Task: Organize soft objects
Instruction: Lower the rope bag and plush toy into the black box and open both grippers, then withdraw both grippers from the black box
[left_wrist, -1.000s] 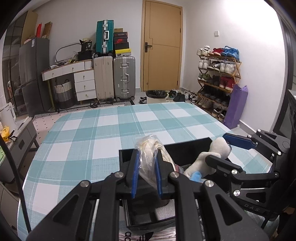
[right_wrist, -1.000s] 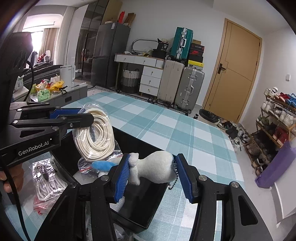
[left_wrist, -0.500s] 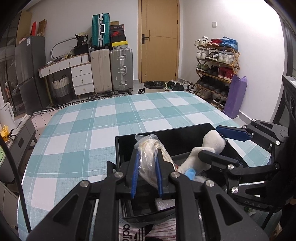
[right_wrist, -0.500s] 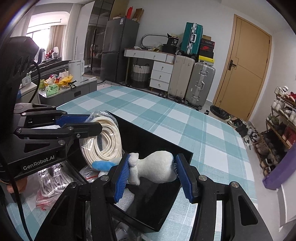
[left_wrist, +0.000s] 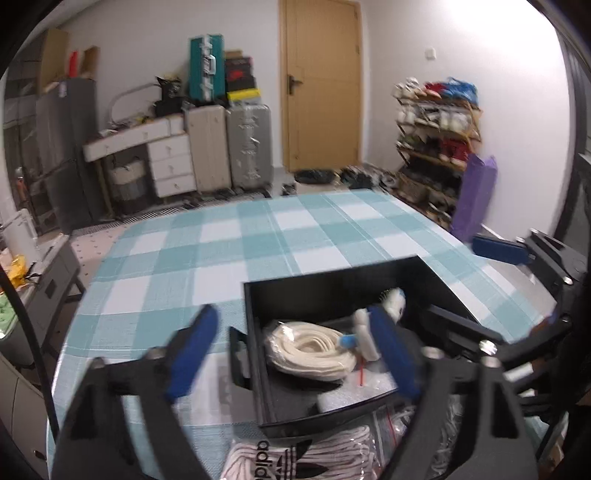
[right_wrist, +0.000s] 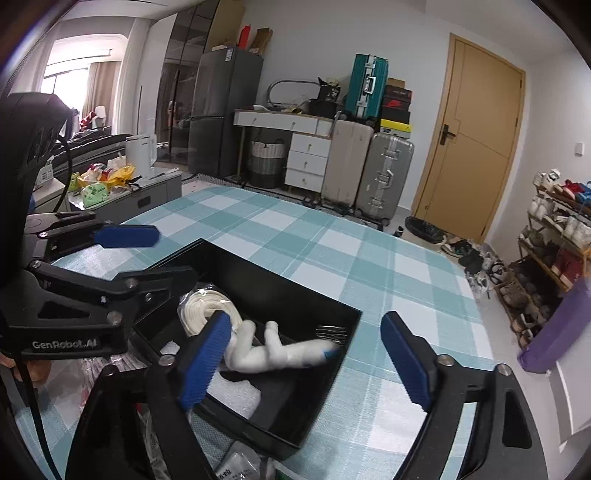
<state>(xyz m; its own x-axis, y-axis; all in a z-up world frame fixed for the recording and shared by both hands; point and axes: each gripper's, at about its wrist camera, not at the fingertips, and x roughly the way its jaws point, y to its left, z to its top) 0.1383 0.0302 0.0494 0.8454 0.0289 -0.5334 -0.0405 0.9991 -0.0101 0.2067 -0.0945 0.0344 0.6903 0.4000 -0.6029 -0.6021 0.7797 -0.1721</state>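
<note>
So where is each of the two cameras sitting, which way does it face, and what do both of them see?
Left wrist: on the left gripper, looking forward and down across the checked table into the black box; its open jaws show, the right gripper at right.
Right wrist: on the right gripper, facing the same box; open jaws, left gripper and a hand at left.
Shared: box, rope coil, white plush toy, door, suitcases.
</note>
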